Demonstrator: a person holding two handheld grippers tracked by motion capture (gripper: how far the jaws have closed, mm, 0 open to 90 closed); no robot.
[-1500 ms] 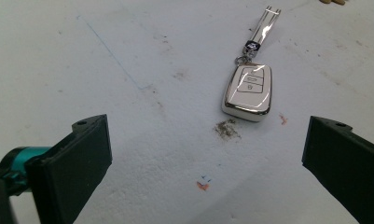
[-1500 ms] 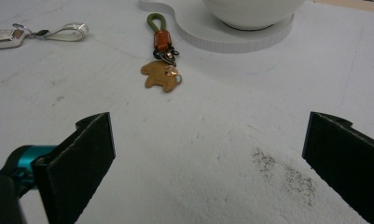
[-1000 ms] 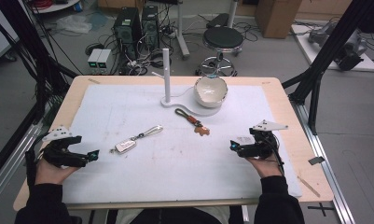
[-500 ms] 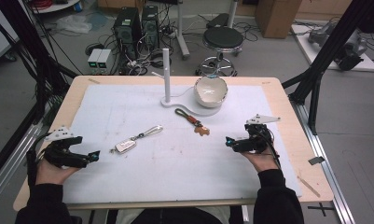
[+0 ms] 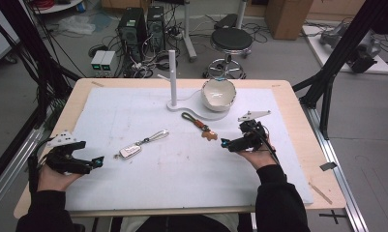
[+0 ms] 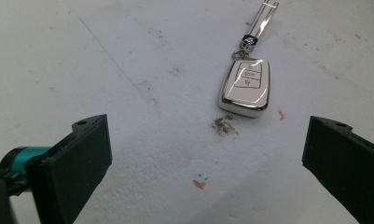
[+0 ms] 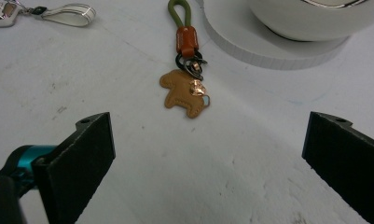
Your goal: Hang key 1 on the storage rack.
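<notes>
One key fob [image 6: 245, 87], one bear keychain [image 7: 184, 93], one bowl [image 5: 219, 94].

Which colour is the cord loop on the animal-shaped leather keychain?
Olive green cord loop; right gripper view shows it best.

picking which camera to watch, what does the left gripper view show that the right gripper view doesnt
Left gripper view: the car key up close, its buttons readable, and a grey smudge on the mat just before it. Right gripper view: the leather animal keychain with its green loop, and the white bowl on its round base. Both: open black jaws, the white mat, and the key's silver strap.
</notes>
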